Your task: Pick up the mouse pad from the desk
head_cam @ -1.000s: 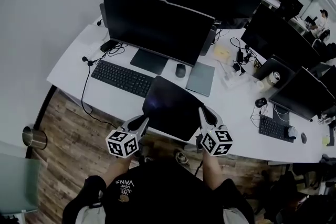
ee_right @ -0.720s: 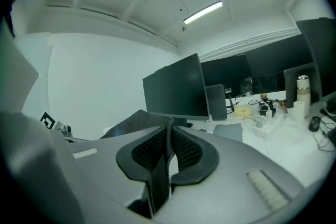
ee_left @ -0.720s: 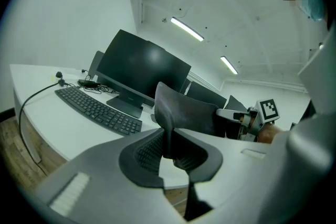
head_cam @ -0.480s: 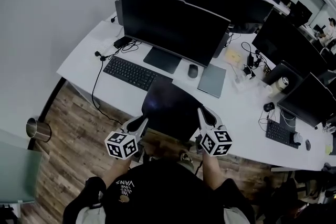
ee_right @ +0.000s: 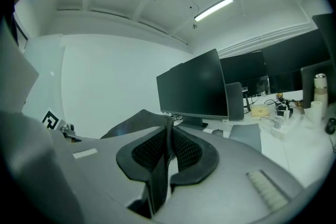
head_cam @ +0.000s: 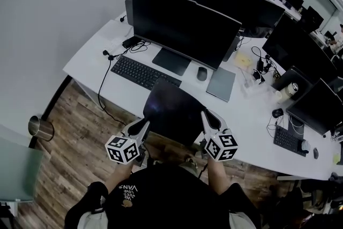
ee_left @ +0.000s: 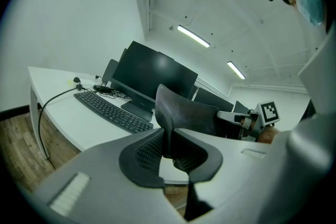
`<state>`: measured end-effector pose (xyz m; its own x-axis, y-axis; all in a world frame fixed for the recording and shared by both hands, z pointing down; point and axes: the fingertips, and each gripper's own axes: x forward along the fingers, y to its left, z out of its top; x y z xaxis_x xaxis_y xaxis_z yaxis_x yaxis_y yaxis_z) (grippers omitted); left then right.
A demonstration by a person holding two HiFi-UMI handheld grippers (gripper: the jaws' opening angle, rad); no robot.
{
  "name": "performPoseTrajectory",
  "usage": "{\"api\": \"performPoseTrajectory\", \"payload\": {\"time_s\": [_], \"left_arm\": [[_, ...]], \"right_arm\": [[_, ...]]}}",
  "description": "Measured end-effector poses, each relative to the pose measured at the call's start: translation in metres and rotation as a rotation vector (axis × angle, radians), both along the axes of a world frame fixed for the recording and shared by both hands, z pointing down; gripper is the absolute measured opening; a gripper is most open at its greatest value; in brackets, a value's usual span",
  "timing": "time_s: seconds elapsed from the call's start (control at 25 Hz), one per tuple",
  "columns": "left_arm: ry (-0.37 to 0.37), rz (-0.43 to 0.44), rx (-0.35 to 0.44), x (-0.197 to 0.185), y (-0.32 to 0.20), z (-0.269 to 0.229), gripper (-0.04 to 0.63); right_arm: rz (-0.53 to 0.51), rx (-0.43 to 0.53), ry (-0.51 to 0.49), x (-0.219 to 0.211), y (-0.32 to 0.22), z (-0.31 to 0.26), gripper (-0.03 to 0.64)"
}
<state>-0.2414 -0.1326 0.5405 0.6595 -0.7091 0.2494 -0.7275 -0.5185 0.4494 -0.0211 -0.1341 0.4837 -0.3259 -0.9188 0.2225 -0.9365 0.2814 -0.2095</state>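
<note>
1. Holding the mouse pad [head_cam: 171,110] by its near left corner with the left gripper [head_cam: 143,127], jaws drawn narrow and pinched on the thin dark sheet.
2. Holding the near right corner of the same sheet with the right gripper [head_cam: 206,118], jaws likewise narrow and pressed on its edge.
3. Showing, in the left gripper view, the mouse pad [ee_left: 181,110] running edge-on between the jaws of the left gripper [ee_left: 169,152], then curling upward beyond them toward the right gripper [ee_left: 247,120].
4. Showing much the same in the right gripper view: the mouse pad [ee_right: 134,123] clamped edge-on in the right gripper [ee_right: 167,152] and sweeping away to that view's left.
5. Hanging stretched between the two grippers, its near half over the wooden floor [head_cam: 69,137] and its far edge overlapping the near edge of the desk [head_cam: 91,69]; cannot tell whether that far edge touches the desktop.
6. Lying beyond it on the desk: a keyboard [head_cam: 140,73], a mouse [head_cam: 202,73] and a grey mat [head_cam: 222,83], all before a monitor [head_cam: 182,27].
</note>
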Motion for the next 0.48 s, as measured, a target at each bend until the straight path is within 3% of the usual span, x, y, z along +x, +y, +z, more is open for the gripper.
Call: {"api": "performPoseTrajectory", "payload": {"time_s": [0.48], "left_arm": [[0.013, -0.03, 0.011, -0.0027, 0.0017, -0.0021, 0.051]], "right_arm": [[-0.033, -0.004, 0.029, -0.0048, -0.0025, 0.0012, 0.044]]}}
